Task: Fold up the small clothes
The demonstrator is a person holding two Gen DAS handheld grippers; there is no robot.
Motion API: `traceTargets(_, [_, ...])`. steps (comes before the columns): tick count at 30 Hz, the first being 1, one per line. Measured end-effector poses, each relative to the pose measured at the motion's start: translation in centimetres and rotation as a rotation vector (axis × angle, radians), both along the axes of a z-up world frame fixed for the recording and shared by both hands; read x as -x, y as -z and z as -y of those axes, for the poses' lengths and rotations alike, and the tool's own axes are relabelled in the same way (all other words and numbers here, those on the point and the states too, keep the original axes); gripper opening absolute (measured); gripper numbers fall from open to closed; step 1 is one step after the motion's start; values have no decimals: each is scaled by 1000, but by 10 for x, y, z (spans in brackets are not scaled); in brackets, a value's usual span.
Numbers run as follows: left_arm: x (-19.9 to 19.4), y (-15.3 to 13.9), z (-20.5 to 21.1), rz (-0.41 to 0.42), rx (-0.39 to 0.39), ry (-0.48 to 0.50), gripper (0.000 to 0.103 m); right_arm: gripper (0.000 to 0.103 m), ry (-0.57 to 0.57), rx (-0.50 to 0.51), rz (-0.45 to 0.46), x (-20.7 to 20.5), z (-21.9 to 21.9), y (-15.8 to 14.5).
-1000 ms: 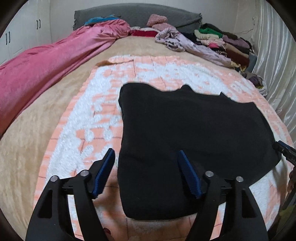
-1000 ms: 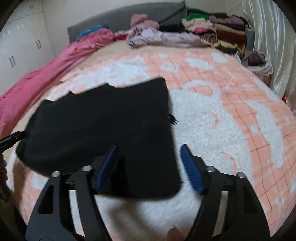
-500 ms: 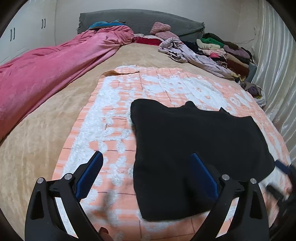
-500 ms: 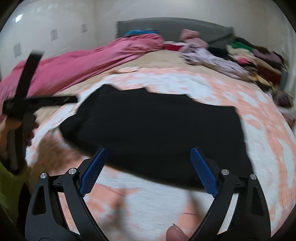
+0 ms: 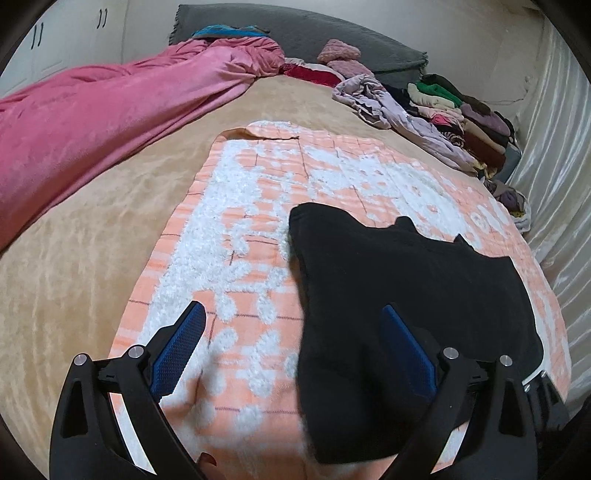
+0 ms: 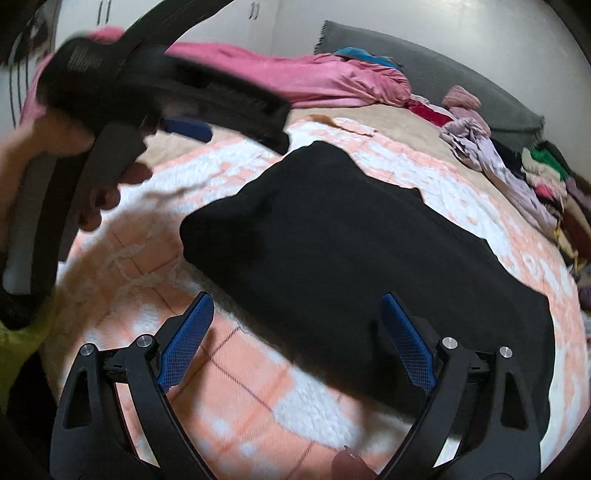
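A black garment (image 5: 399,295) lies folded flat on the orange-and-white fleece blanket (image 5: 251,229), also seen from the other side (image 6: 362,258). My left gripper (image 5: 291,347) hangs open above the garment's left edge, one blue pad over bare blanket, the other over the cloth, nothing between the pads. My right gripper (image 6: 299,339) is open above the garment's near edge, holding nothing. In the right wrist view the left gripper (image 6: 188,129) shows at the upper left, blurred, in a person's hand (image 6: 99,184).
A pink duvet (image 5: 110,122) lies along the left of the tan bed (image 5: 74,266). Stacked clothes (image 5: 469,122) and a lilac garment (image 5: 399,110) sit at the far right by the grey headboard (image 5: 332,33). A pale curtain (image 5: 554,166) hangs on the right.
Both grippers opened wider and let go of the black garment. The right gripper swung left and rolled; the left one drew back, so the garment now sits lower right in its view.
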State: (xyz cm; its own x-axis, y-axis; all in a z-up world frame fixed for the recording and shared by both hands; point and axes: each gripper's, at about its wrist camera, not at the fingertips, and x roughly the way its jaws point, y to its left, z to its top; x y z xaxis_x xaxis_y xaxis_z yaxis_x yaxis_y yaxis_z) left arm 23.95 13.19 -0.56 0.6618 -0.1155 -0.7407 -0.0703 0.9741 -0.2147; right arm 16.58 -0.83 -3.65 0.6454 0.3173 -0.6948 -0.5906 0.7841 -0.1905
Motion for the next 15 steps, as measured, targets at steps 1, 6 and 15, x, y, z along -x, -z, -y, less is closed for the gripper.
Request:
traceTargets(1, [-4, 2, -2, -7, 12, -4, 95, 86, -12, 22, 5, 0, -5, 3])
traceTargets(6, [-20, 10, -6, -35, 38, -15, 95, 86, -29, 136, 51, 3, -21, 17])
traceTargets(15, [-40, 26, -4, -75, 63, -9, 95, 85, -31, 212, 133, -1, -38, 24])
